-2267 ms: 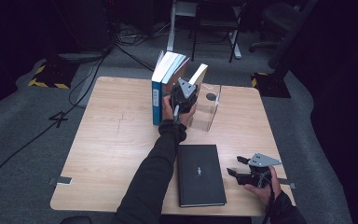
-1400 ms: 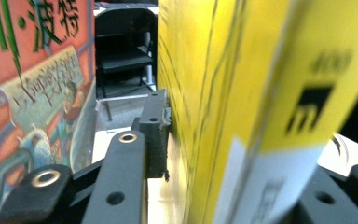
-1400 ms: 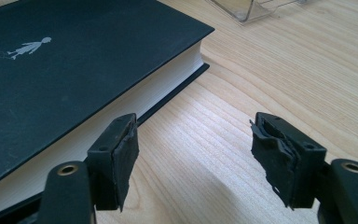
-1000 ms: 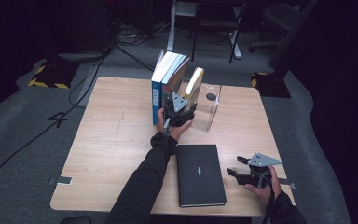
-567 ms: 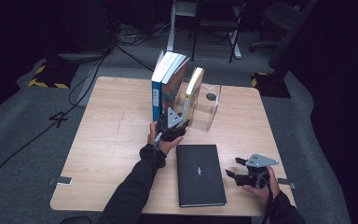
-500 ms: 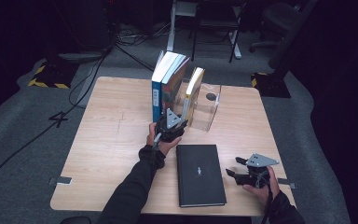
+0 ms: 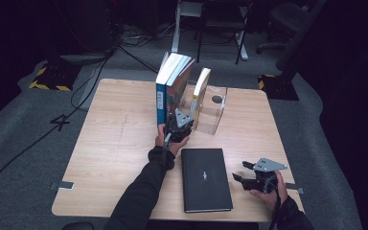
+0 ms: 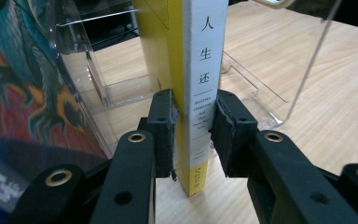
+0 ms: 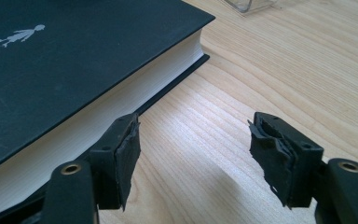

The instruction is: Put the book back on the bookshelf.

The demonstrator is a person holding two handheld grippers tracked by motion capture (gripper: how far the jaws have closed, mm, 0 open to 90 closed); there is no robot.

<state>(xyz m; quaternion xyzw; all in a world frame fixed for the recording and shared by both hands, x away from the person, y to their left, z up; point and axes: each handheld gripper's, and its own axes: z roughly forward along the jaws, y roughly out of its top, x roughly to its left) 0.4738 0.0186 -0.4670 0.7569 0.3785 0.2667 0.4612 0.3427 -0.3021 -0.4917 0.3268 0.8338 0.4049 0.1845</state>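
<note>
The left tool [image 8: 192, 135] had just been closing its jaws on the yellow book [image 8: 200, 84], and in the left gripper view the two pads [image 8: 164, 130] sat on either side of the lower spine, the left one pressed to the cover and the right one touching or very nearly so. The yellow book stood on end, leaning a little, at the near opening of the clear stand [image 7: 214, 112] at the far middle of the worktop [image 7: 120, 143], with its bottom corner on the wood. Just to its left in the high view, two taller books [image 7: 172, 86] stood upright together. A black book [image 7: 205, 178] lay flat near the front edge, and the right tool [image 7: 249, 175] rested low beside its right side with its jaws wide and nothing between them; in the right gripper view they framed bare wood next to the black book's page edge. The step in hand looked like seating the yellow book upright in the stand, or gripping it low to shift it. The next move would call for a firm, even hold on the spine, then a slide or tilt that sets the book straight against the stand's wall without knocking the taller pair. After that, the black book seemed the likely one to be picked up, which would need a jaw worked under its edge.
</note>
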